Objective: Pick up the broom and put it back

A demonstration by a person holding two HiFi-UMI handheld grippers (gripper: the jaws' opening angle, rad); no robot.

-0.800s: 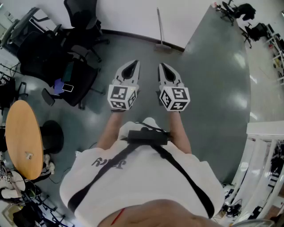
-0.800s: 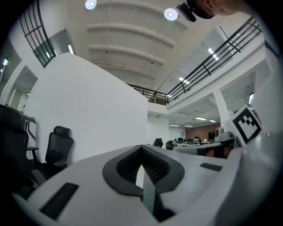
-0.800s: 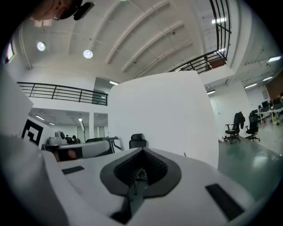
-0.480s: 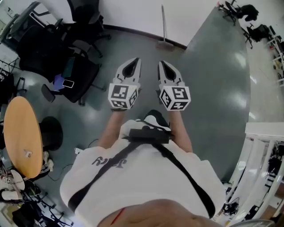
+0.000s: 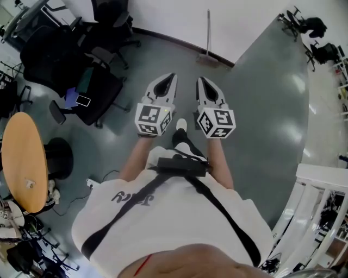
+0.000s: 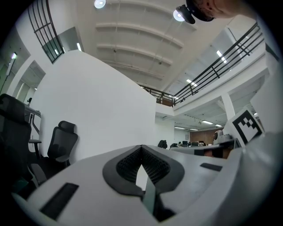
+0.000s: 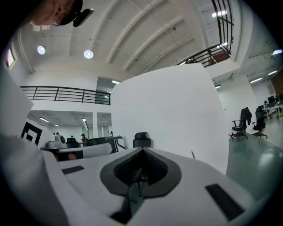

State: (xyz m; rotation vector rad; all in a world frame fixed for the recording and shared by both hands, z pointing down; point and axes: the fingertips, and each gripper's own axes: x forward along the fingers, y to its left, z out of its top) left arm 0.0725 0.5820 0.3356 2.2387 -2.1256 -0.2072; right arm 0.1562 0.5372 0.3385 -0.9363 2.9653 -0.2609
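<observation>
Fingers [image 5: 153, 91] of left gripper [image 5: 172, 76], right gripper [image 5: 200, 80] shut, empty, broom [image 5: 208, 33] against wall [image 5: 163, 16], floor [image 5: 255, 108] between

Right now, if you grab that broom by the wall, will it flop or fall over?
Probably not floppy: the broom has a thin, straight handle, so it likely feels stiff and fairly light. It stands nearly upright against the wall on a small head, so a sideways nudge could tip it. The floor looks smooth and shiny, so its foot may slide.
</observation>
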